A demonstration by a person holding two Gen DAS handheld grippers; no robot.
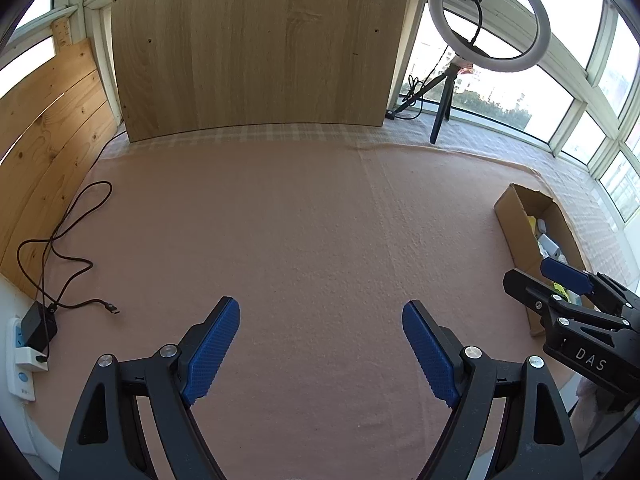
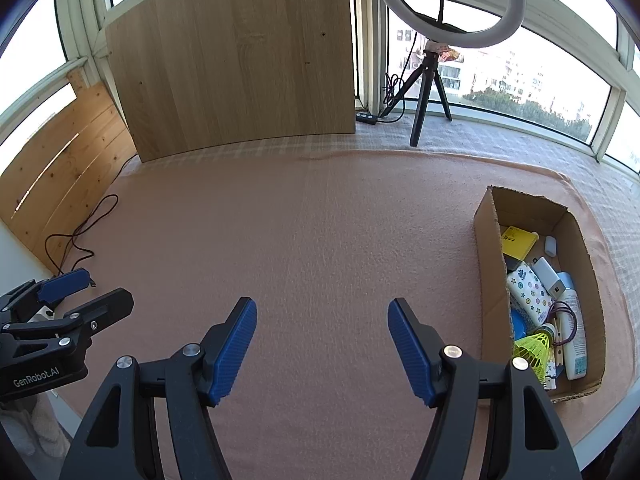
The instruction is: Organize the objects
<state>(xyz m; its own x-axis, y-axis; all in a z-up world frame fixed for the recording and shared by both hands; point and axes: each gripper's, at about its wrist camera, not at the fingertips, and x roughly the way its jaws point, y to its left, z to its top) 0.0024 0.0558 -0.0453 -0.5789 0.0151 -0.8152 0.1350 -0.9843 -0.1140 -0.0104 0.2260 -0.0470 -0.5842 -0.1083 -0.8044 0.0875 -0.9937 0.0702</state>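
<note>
I hold both grippers tilted down over the pink blanket [image 1: 304,216], side by side. My left gripper [image 1: 321,316] stands wide with nothing between its blue pads [image 1: 214,346]; my right gripper [image 2: 322,314] is parted a little less, also empty. The cardboard box [image 2: 490,280] sits to the right, holding a yellow shuttlecock [image 2: 534,346], a star-patterned pouch [image 2: 528,292] and a white bottle [image 2: 572,336]. I read "GenRobot.AI" on the left gripper's body and "DAS" on the right's

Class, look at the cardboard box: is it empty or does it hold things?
It holds things: the cardboard box contains a yellow shuttlecock and white bottle.
</note>
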